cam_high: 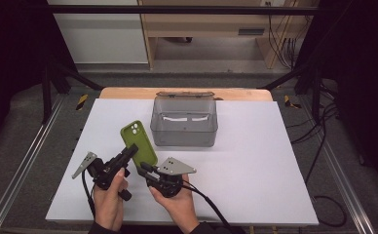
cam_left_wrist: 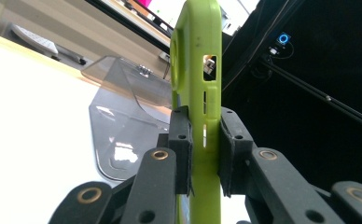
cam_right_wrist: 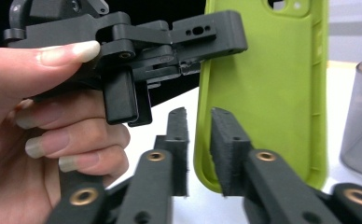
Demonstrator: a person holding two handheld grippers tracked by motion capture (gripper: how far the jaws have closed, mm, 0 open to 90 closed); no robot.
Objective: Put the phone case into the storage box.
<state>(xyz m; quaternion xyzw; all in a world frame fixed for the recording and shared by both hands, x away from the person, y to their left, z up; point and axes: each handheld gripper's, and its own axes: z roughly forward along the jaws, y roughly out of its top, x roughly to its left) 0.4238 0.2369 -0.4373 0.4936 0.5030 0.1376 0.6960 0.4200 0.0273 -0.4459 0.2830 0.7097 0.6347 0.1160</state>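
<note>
Black jaws of my right gripper [cam_right_wrist: 198, 154] rise closest in the right gripper view, standing parted with a narrow gap between the pads, and the lower corner of the lime-green phone case [cam_right_wrist: 263, 93] sits just beyond that gap — its rim at the mouth, not yet pinched. I judge this gripper released, poised to take hold.

My left gripper [cam_left_wrist: 204, 149] is clenched on the case: in the left gripper view both pads press the case's two faces, with its thin side edge and button cutouts facing the lens. The case stands upright, long axis rising straight away from those jaws.

From the high view, the case [cam_high: 139, 142] is held off the white table [cam_high: 255, 161], just in front and to the left of the grey translucent storage box [cam_high: 184, 122], whose lid hangs open behind. Both hands sit close together — the left grips the case near its bottom end, the right [cam_high: 150, 170] is just beside the same end. I judge that a handover turns on sliding the right jaws over that bottom corner, along the case's edge.
</note>
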